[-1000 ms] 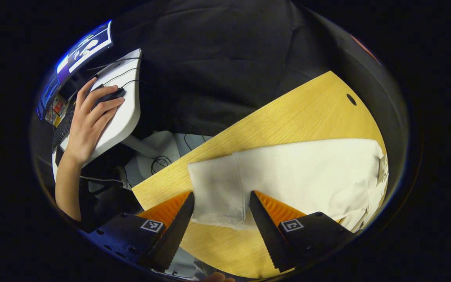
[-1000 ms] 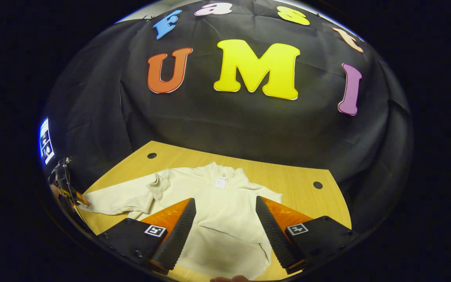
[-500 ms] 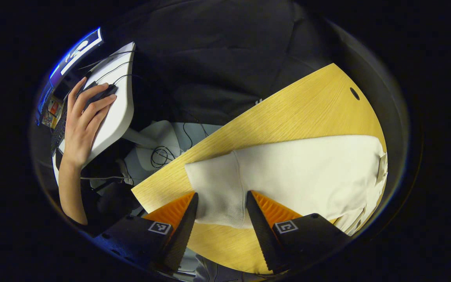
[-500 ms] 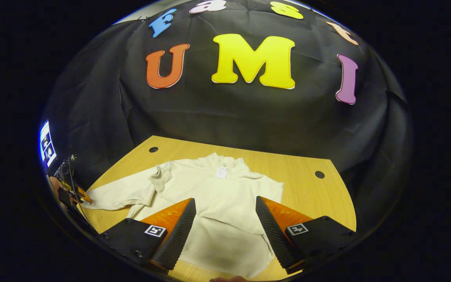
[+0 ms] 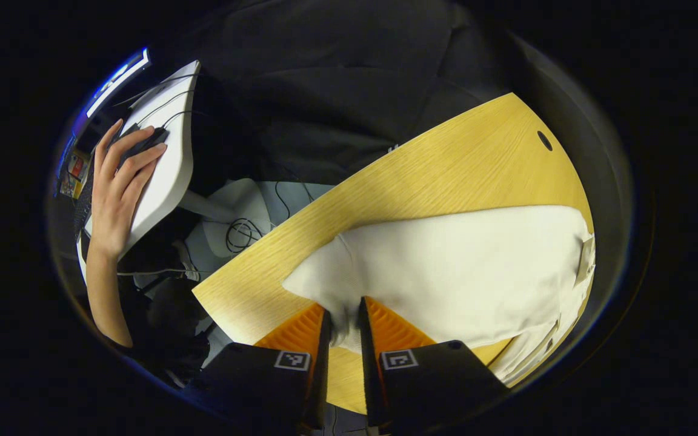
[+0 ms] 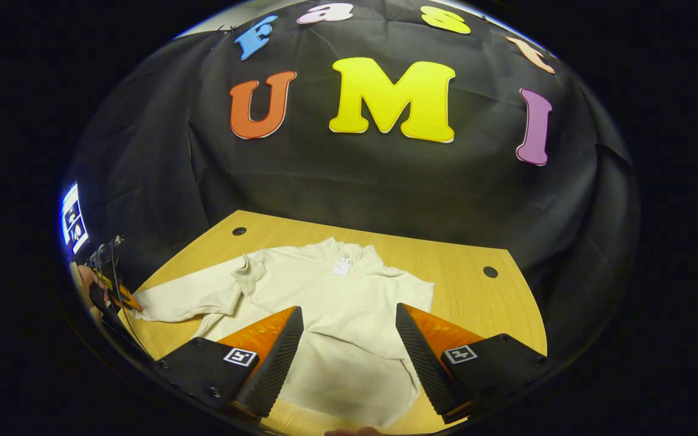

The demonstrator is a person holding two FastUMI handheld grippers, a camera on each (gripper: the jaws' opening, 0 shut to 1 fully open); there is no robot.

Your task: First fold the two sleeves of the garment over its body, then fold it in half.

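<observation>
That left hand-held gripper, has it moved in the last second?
Yes. The left hand-held gripper has closed its fingers onto the sleeve cuff, which lies near the wooden table edge, bunching it.

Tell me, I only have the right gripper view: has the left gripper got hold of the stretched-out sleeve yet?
Observer: Yes. In the left gripper view, the left gripper is pinched shut on the sleeve at its cuff.
Operator: Is the cuff over the table?
Observer: Yes, over the table, near its corner.
Operator: Anything else on that side?
Observer: A person's hand rests on a mouse on a white desk beyond the table.
</observation>
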